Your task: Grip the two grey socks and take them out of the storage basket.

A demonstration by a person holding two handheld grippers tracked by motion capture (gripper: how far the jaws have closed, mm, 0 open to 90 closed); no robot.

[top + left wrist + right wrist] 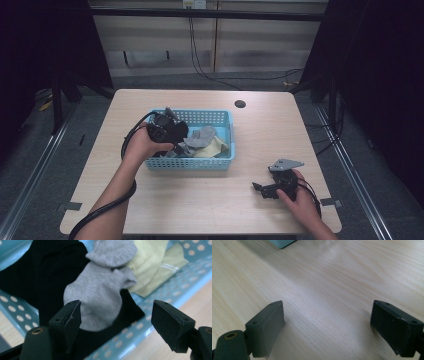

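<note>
A light blue perforated basket (pixel 190 164) stands in the middle of the table and holds socks. A grey sock (pixel 201 136) lies beside a pale yellow sock (pixel 214 147). In the left gripper view the grey sock (pixel 100 292) rests on a black sock (pixel 45 275), with the yellow sock (pixel 150 267) behind it on the basket floor (pixel 175 282). My left gripper (pixel 182 148) hangs over the basket's left half, open (pixel 116 306), its jaws apart above the grey and black socks and touching nothing. My right gripper (pixel 260 190) sits low at the front right, open (pixel 327 307) over bare wood.
The wooden table (pixel 337 277) has a dark round cable hole (pixel 240 104) behind the basket. A corner of the basket (pixel 282 243) shows far off in the right gripper view. Cables trail from both grippers. Dark curtains flank the table.
</note>
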